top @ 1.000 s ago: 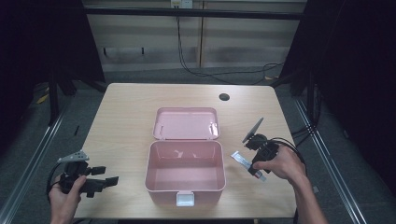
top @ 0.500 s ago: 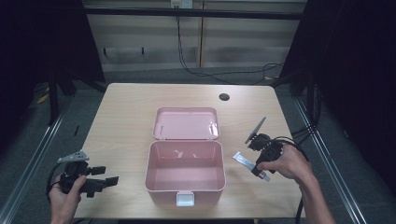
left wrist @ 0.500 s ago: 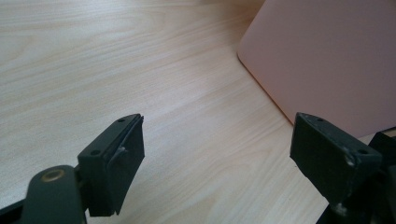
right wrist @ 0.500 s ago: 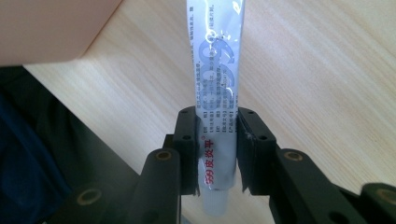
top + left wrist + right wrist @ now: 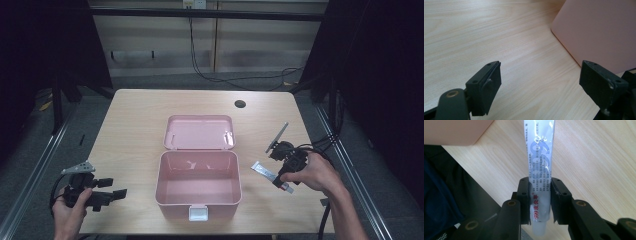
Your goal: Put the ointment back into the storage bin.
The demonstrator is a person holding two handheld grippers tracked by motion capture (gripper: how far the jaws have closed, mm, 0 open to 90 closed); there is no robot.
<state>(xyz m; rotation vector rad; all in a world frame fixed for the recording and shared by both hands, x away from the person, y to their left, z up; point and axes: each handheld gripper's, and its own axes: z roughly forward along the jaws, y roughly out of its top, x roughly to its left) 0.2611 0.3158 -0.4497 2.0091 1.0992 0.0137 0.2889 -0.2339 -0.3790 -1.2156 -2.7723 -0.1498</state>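
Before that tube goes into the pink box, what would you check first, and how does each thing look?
1. Right gripper shut on the tube: ok, fingers clamp it near the cap.
2. Pink box open: ok, lid lies flat behind it.
3. Room inside the box: ok, nothing visible in it.
4. Left gripper out of the way: ok, open, left of the box.
5. Grip firm enough to lift: cannot tell.

Tube print: I read red "999" with Chinese characters by the cap end — rest too small.
Tube logo: blue swirl — unreadable.
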